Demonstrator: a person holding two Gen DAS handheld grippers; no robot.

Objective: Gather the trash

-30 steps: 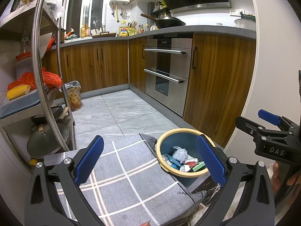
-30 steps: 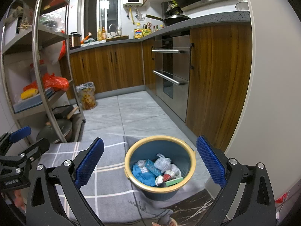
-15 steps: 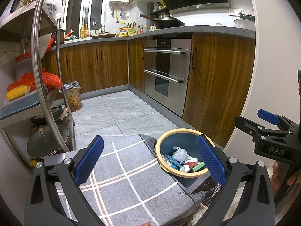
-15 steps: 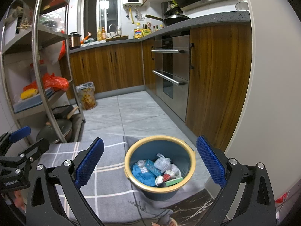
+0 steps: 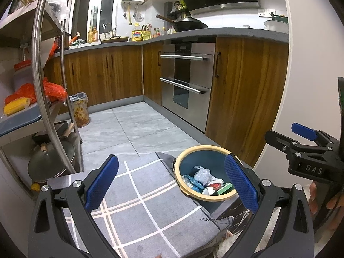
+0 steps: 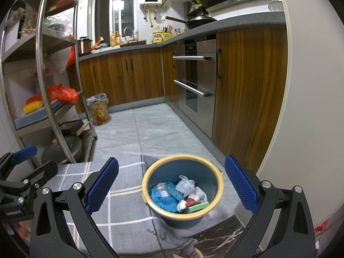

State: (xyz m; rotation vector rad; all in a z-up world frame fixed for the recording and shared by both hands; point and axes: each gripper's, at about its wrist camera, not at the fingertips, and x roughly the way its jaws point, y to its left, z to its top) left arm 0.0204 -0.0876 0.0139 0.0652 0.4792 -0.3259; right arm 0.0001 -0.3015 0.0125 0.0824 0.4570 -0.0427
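Observation:
A blue bin with a yellow rim (image 6: 148, 195) (image 5: 178, 176) stands on the floor at the edge of a grey checked mat (image 5: 139, 210) (image 6: 120, 206). Inside lie a blue wrapper (image 6: 163, 197), a crumpled clear bag (image 6: 185, 185) (image 5: 202, 174), and red, white and green packaging (image 6: 193, 204) (image 5: 217, 188). My left gripper (image 5: 172, 185) hovers open over the mat, left of the bin, holding nothing. My right gripper (image 6: 172, 185) hangs open above the bin, also empty. Each gripper shows at the side of the other's view.
A steel shelf rack (image 6: 43, 68) with pots and an orange bag stands left. Wooden cabinets (image 6: 247, 90) and an oven (image 6: 193, 81) line the right. A lined waste basket (image 6: 99, 109) sits by the far cabinets. A white wall (image 6: 301, 107) is close on the right.

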